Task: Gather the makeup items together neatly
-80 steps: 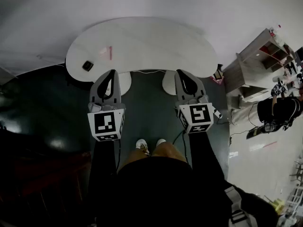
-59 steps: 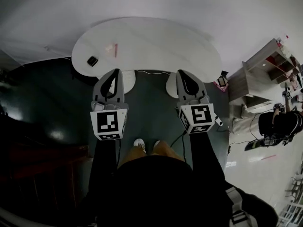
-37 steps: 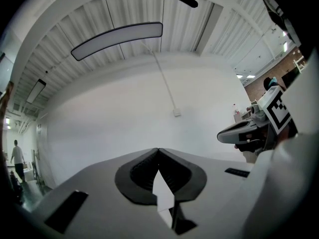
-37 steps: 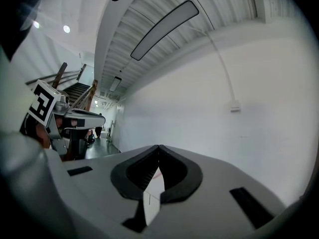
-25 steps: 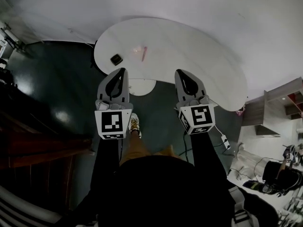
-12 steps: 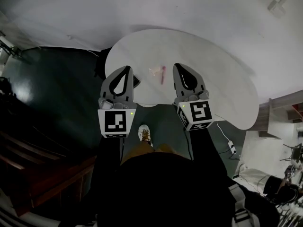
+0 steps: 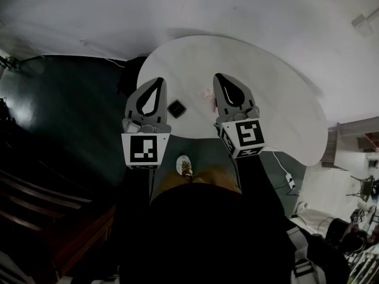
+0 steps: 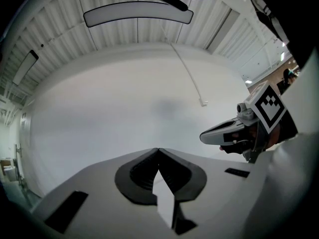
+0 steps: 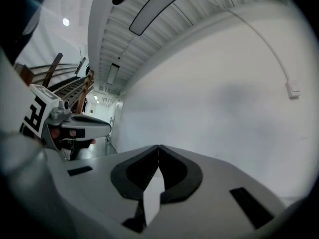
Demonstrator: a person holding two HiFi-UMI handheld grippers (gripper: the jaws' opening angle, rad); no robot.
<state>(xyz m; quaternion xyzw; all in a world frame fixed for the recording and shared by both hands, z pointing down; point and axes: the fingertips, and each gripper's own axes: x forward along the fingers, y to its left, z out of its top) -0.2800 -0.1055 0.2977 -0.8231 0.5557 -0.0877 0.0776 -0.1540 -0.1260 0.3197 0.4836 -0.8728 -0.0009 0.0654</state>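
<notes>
In the head view a small black square compact (image 7: 176, 109) lies near the front edge of the white curved table (image 7: 266, 93). Beside the compact, a pale pink item (image 7: 205, 93) is partly hidden behind my right gripper (image 7: 221, 77). My left gripper (image 7: 158, 81) is held over the table's left front edge, just left of the compact. Both grippers are shut with nothing between their jaws. The left gripper view shows its own shut jaw tips (image 8: 158, 150) against a bare white wall. In the right gripper view its jaw tips (image 9: 158, 147) are shut against the same wall.
Dark floor surrounds the table on the left and front. A white power strip (image 7: 289, 183) with its cable lies on the floor at the right. My shoe (image 7: 185, 166) stands below the table's front edge. Dark wooden stairs (image 7: 41, 188) are at far left.
I have come up to the table: it has shifted from far ahead to directly under the grippers. The compact and pink item now lie between them. Both grippers stay shut.
</notes>
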